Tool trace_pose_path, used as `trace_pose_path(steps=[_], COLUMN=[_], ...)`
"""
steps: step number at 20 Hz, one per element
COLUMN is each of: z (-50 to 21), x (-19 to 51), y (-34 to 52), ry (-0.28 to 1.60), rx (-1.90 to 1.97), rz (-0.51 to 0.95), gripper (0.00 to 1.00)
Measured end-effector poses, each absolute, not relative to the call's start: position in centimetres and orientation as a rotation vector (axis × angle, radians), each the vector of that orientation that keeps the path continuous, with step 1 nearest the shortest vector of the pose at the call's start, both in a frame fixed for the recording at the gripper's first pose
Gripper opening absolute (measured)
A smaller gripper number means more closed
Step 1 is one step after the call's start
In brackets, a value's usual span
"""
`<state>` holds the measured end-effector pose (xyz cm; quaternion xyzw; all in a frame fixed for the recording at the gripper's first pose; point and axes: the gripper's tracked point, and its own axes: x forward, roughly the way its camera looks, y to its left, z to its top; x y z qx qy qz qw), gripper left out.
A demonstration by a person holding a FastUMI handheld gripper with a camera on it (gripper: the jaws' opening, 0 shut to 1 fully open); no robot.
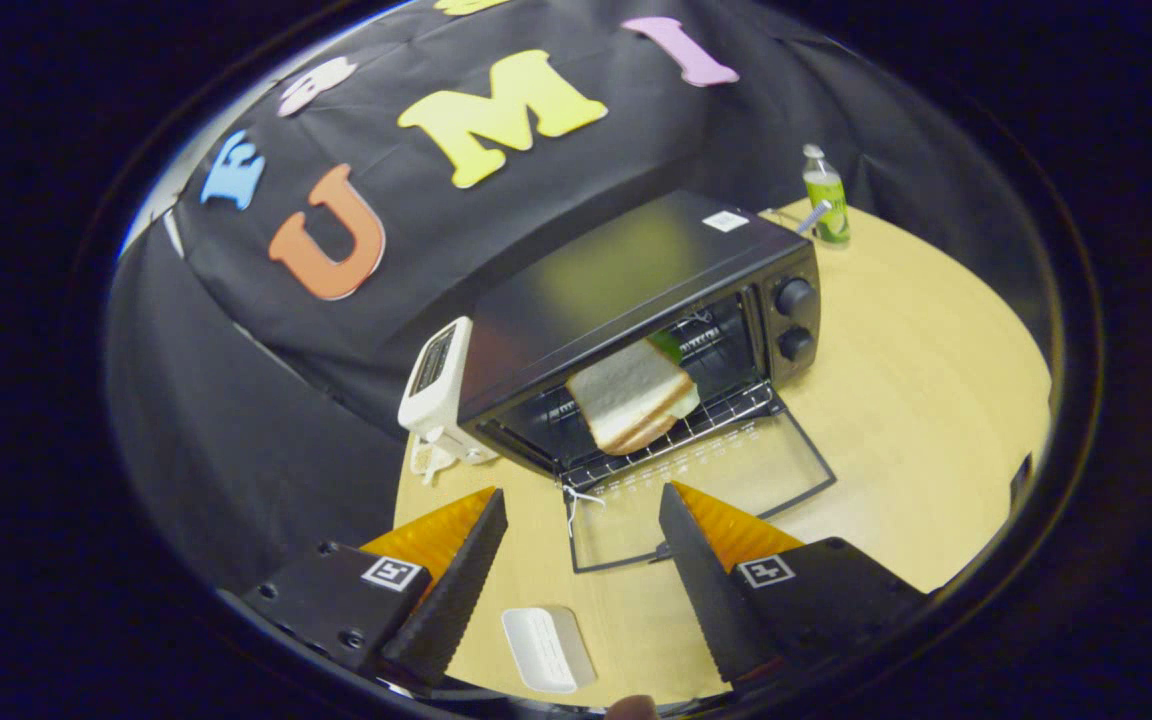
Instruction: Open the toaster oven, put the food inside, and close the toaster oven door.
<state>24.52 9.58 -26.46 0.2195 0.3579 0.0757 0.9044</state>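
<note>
Your fingers (582, 505) are spread apart with nothing between them above the worktop (916, 420), and beyond them, past the white toaster (436, 385), the sandwich (634, 397) lies on the rack inside the toaster oven (636, 320), its door (696, 490) dropped open.

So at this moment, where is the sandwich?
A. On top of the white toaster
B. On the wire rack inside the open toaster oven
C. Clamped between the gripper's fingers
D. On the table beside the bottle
B: the sandwich lies on the wire rack of the toaster oven, door down, while the gripper hangs open before it.
</note>
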Motion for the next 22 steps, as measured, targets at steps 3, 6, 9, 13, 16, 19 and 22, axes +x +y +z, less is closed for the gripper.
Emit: trace_pose_path(steps=[3,6,9,13,16,19,22], z=[-24.2,-24.0,-25.3,-29.6,-34.5,-38.9,-42.7], x=[21.0,18.4,16.5,15.1,15.6,17.0,19.2], y=[9.4,9.0,8.9,7.4,7.0,6.2,5.6], ry=[0.696,0.665,0.641,0.658,0.713,0.758,0.794], rx=[0.323,0.211,0.11,0.041,0.035,0.031,0.012], rz=[0.19,0.198,0.215,0.16,0.134,0.11,0.1], gripper=[0.99,0.99,0.99,1.0,1.0,1.0,1.0])
